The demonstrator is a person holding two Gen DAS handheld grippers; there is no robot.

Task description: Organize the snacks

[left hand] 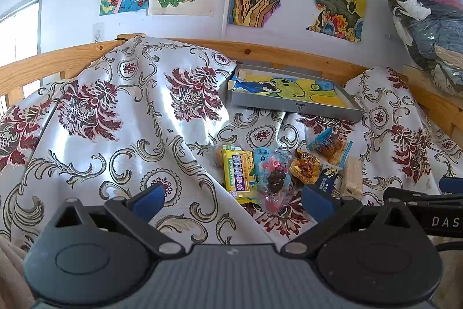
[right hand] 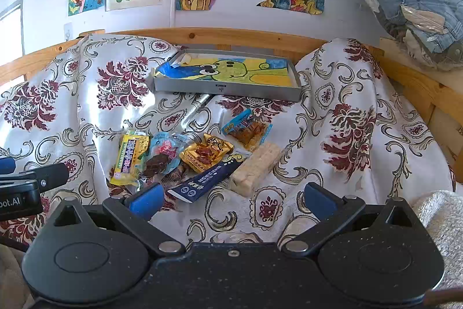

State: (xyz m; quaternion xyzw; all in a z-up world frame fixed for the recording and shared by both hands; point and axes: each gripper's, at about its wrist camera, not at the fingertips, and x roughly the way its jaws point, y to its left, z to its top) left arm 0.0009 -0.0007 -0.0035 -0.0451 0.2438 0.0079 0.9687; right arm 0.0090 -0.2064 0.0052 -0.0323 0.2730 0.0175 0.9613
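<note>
Both grippers hang over the bed with nothing in them. The left gripper has its blue-padded jaws spread wide, and the right gripper holds its jaws just as far apart.

The grey tray, lined with a drawing of a green cartoon creature, sits at the back of the flowered cloth, close against the wooden bed rail. All the snacks lie in a loose cluster on the cloth in front of the tray, none of them in it.

Nearest the tray is a blue-edged packet of orange strips. In front of that lies a golden packet with a dark navy packet touching its near edge. Just beside the navy one, on the side away from the left gripper, rests a pale wrapped bar. On the other side a clear blue-and-pink packet with dark contents overlaps a yellow bar, the piece of the cluster farthest to that side.

From the left wrist camera the cluster sits off toward the right finger; from the right wrist camera it lies toward the left finger.
</note>
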